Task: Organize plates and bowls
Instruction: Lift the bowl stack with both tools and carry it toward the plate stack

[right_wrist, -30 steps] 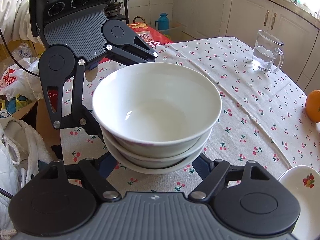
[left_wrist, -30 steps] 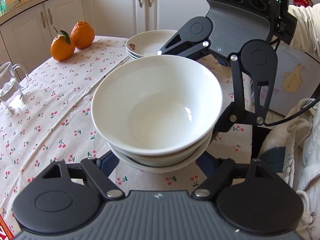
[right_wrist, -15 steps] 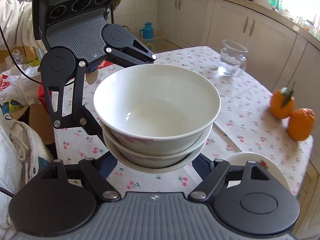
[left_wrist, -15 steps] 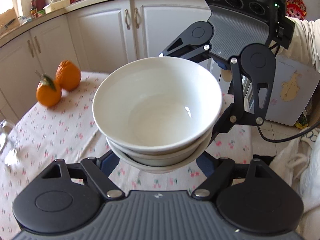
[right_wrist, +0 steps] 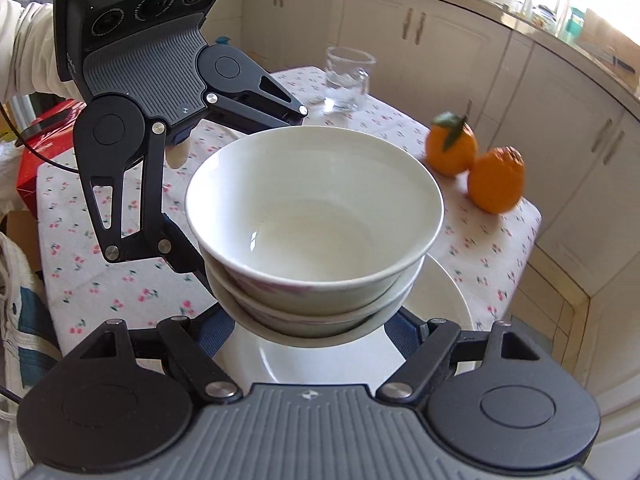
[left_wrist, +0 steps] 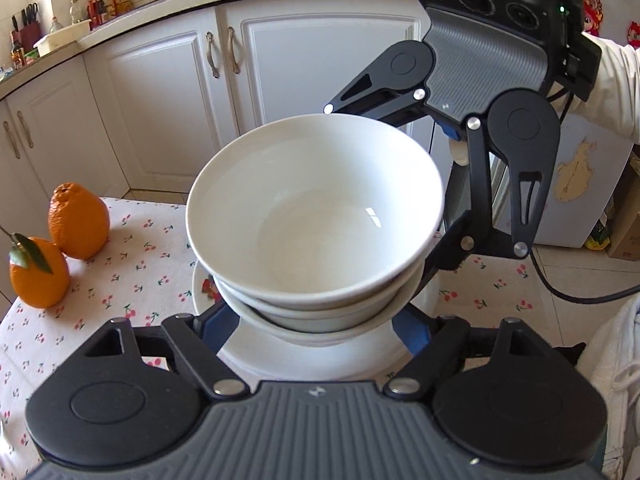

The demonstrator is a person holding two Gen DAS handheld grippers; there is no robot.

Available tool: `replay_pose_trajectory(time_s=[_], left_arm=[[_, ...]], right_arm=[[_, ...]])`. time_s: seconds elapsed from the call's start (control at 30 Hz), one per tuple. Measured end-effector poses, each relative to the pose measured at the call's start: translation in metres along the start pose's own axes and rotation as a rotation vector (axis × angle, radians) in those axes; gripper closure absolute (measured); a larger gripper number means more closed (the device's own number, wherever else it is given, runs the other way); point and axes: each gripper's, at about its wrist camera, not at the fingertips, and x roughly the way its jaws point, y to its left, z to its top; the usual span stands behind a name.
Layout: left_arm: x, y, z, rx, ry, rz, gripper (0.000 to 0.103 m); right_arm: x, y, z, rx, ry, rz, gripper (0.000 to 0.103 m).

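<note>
A stack of white bowls (left_wrist: 316, 220) hangs in the air between my two grippers, which face each other. My left gripper (left_wrist: 316, 320) clasps the stack's lower part from one side, my right gripper (right_wrist: 312, 320) from the other; the fingertips are hidden behind the bowls. The stack also shows in the right wrist view (right_wrist: 312, 216). Directly below it a stack of white plates (right_wrist: 440, 288) lies on the cherry-print tablecloth (right_wrist: 80, 248), near the table's edge. The plates show in the left wrist view (left_wrist: 320, 360) too.
Two oranges (left_wrist: 60, 240) sit on the table beside the plates; they also show in the right wrist view (right_wrist: 476, 164). A glass mug (right_wrist: 346, 80) stands farther back. White cabinets (left_wrist: 168, 92) surround the table. A red box (right_wrist: 40, 152) lies beyond the table.
Both grippers carried the bowl stack across the table toward the oranges' end. It now hangs over the plate stack, which earlier lay off to the side.
</note>
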Motion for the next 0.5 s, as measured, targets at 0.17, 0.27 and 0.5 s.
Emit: replay_pose_trajectory(time_s=[0.17, 0.27, 0.5], left_arm=[[0.016, 0.004, 0.003, 0.002, 0.019, -0.008, 0.021], [0.019, 0.007, 0.003, -0.001, 0.024, -0.011, 0.021], [0.022, 0.011, 0.005, -0.016, 0.025, -0.014, 0.021]], right_arm=[[0.008, -0.015, -0.010, 0.039, 0.010, -0.004, 0.018], [0.010, -0.020, -0.013, 0.056, 0.008, -0.003, 0.018], [0.013, -0.026, -0.016, 0.082, 0.001, -0.002, 0.018]])
